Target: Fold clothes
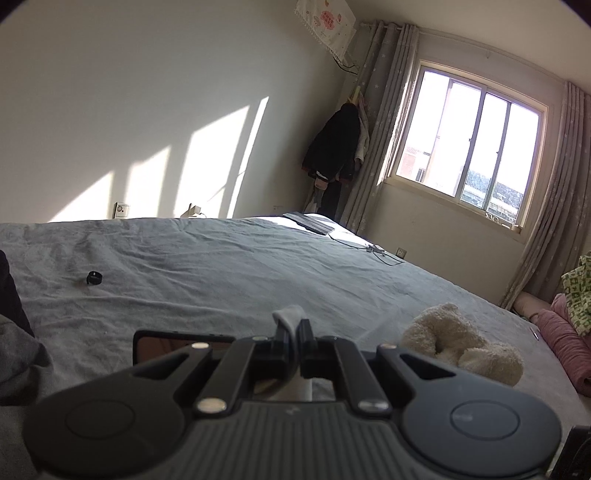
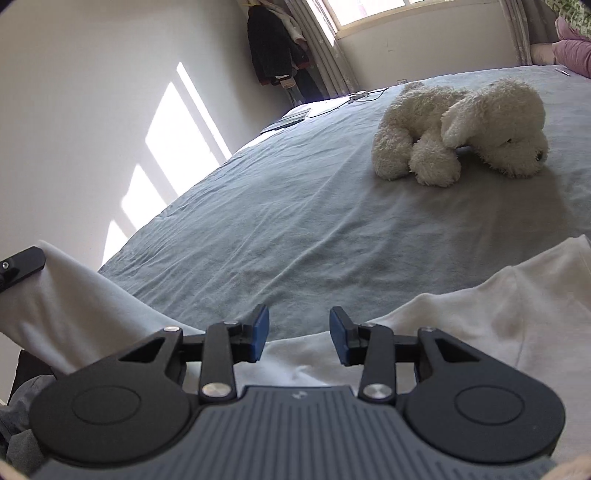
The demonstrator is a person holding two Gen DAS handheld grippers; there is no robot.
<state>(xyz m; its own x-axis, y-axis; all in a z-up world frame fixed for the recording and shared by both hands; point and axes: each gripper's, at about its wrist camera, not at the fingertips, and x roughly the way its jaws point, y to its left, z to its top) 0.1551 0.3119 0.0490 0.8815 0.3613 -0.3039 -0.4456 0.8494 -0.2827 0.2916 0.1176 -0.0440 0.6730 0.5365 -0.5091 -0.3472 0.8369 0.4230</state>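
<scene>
Left gripper (image 1: 294, 334) pinches white garment (image 2: 461, 325) — wall banner (image 1: 327, 22) writing unreadable.

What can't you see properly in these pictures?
- White garment: right wrist view, cut off by the bottom edge and hidden behind the right gripper; its whole shape is unclear.
- Small black thing on the bed: left wrist view, too small to identify.
- Wall poster: left wrist view, writing too small.

White garment (image 2: 480, 317) — cut off below
</scene>
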